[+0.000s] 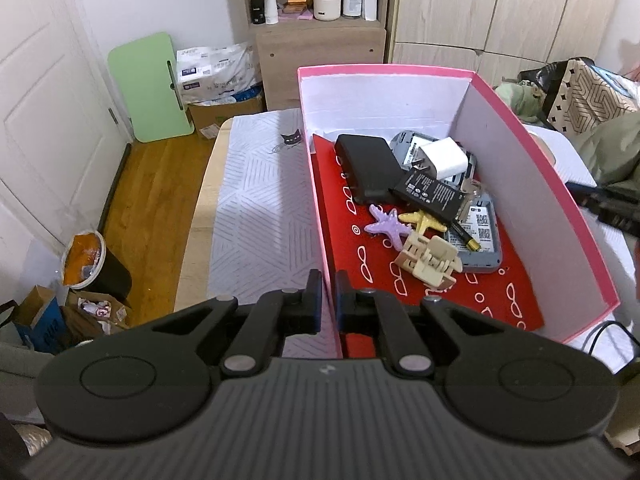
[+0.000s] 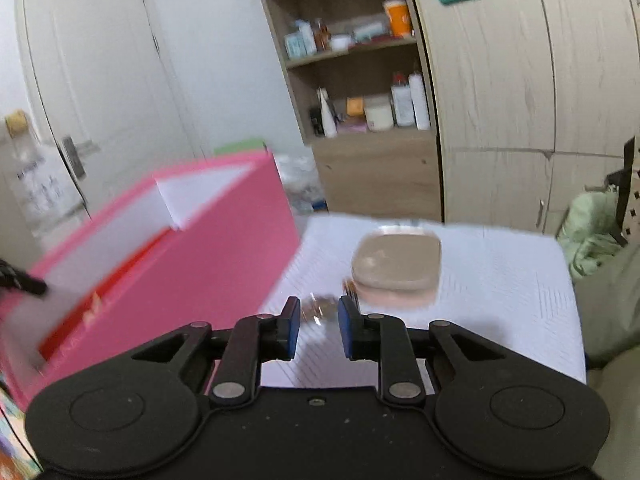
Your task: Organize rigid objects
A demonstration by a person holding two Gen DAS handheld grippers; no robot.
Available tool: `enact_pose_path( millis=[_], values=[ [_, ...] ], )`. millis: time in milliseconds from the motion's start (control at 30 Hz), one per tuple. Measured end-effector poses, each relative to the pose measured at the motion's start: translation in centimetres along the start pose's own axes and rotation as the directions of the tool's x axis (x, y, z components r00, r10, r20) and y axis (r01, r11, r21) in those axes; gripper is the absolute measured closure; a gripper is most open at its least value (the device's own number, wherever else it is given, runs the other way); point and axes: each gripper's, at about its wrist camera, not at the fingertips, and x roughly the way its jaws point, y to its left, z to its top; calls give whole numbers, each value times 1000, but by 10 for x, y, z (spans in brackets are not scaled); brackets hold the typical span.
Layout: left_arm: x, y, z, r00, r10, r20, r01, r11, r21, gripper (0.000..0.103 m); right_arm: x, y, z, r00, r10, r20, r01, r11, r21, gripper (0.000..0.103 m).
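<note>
My left gripper (image 1: 329, 300) is shut on the near left wall of the pink box (image 1: 532, 152). Inside on its red floor lie a black power bank (image 1: 370, 168), a white charger (image 1: 444, 158), a black battery (image 1: 434, 194), a purple starfish clip (image 1: 386, 226), a yellow starfish clip (image 1: 424, 220), a beige claw clip (image 1: 430, 266) and grey devices (image 1: 480, 236). My right gripper (image 2: 319, 320) is open and empty above the white table, right of the pink box (image 2: 208, 264). A blurred beige flat case (image 2: 396, 262) and small shiny items (image 2: 320, 308) lie ahead of it.
The box stands on a white patterned cloth (image 1: 260, 208) at the table's left part. A bin (image 1: 96, 268) and bags stand on the wood floor to the left. A shelf unit (image 1: 320, 20) and wardrobe (image 2: 520, 100) stand behind. Clothes and a bag (image 1: 588, 92) lie at right.
</note>
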Motion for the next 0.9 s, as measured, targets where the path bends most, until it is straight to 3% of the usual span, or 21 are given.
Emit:
enact_pose_path(
  millis=[167, 300, 400, 467, 500, 533, 700, 900],
  values=[
    [-1, 3, 9, 1000, -3, -1, 3, 1000, -29, 97, 27, 4, 9, 998, -57, -36, 53, 993, -104, 76],
    [-5, 5, 13, 1000, -5, 15, 6, 999, -44, 97, 48, -4, 16, 991, -120, -68, 111, 987, -114, 76],
    [-3, 3, 12, 1000, -10, 8, 10, 999, -42, 97, 53, -10, 13, 991, -105, -88, 98, 992, -77, 76],
    [1, 1, 12, 1000, -1, -1, 1, 999, -37, 97, 56, -11, 10, 990, -102, -93, 95, 992, -82, 79],
    [2, 0, 13, 1000, 2, -3, -2, 1000, -31, 97, 54, -10, 8, 990, -112, -86, 103, 990, -98, 89],
    [3, 0, 14, 1000, 2, -6, -2, 1000, -30, 97, 53, -7, 6, 989, -118, -85, 108, 988, -114, 90],
    [4, 2, 19, 1000, -1, -17, 0, 1000, -14, 97, 37, -7, 3, 985, -110, -136, 105, 993, -45, 90],
    [8, -1, 21, 999, 4, -36, -3, 1000, 18, 98, 49, 5, 6, 977, -161, -141, 146, 983, -110, 82]
  ],
)
